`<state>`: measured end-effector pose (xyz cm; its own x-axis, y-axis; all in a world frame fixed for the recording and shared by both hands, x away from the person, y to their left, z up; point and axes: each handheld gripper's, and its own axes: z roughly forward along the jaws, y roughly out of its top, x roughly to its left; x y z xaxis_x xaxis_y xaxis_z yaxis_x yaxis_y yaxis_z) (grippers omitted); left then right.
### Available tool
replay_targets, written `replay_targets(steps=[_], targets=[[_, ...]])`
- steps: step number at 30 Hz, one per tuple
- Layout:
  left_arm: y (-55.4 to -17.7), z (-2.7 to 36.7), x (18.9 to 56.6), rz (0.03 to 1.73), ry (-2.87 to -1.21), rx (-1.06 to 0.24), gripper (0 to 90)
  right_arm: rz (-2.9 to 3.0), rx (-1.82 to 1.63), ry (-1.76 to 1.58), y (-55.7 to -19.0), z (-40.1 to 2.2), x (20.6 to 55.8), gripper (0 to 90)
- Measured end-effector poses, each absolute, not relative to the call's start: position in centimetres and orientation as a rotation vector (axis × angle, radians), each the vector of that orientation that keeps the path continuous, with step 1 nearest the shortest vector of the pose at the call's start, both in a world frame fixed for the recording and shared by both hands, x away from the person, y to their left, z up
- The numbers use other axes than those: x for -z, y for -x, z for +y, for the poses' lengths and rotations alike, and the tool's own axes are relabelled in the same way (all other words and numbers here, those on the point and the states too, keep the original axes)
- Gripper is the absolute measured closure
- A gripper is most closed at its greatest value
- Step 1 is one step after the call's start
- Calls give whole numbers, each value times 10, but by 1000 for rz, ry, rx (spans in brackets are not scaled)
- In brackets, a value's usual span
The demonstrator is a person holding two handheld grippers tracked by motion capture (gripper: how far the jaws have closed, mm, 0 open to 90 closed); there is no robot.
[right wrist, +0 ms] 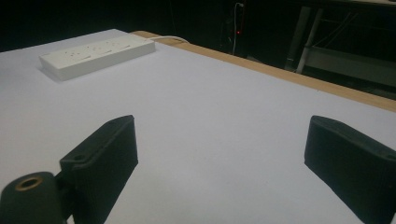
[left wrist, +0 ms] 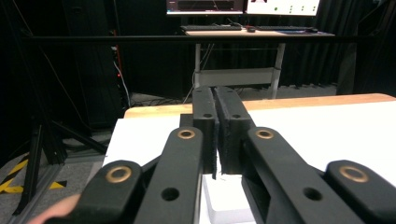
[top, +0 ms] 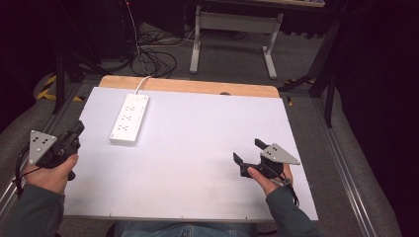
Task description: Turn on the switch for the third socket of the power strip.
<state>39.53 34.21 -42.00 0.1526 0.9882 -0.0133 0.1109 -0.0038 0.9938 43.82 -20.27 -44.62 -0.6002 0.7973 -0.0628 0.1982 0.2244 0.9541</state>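
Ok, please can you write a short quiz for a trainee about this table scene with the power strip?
1. True or false: the left gripper holds the power strip.
2. Which gripper is open? A) left B) right C) both
3. Fill in: the power strip's white cable leaves it toward the table's ____ edge.

Key:
1. False; its jaws are shut with nothing between them, apart from the strip.
2. B
3. Far, the wooden edge.

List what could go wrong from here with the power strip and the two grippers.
1. The left gripper is shut and empty; it may shove the power strip rather than grasp it.
2. The strip's cord runs off the far edge and may snag.
3. The right gripper, open, sits far off.
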Motion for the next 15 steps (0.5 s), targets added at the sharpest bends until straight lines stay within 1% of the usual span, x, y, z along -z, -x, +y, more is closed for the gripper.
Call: replay_targets(steps=[15], targets=[[-396, 343, 420, 1178, -1374, -1052, 899, 1947, -1389, -912, -438, -202, 447, 101]])
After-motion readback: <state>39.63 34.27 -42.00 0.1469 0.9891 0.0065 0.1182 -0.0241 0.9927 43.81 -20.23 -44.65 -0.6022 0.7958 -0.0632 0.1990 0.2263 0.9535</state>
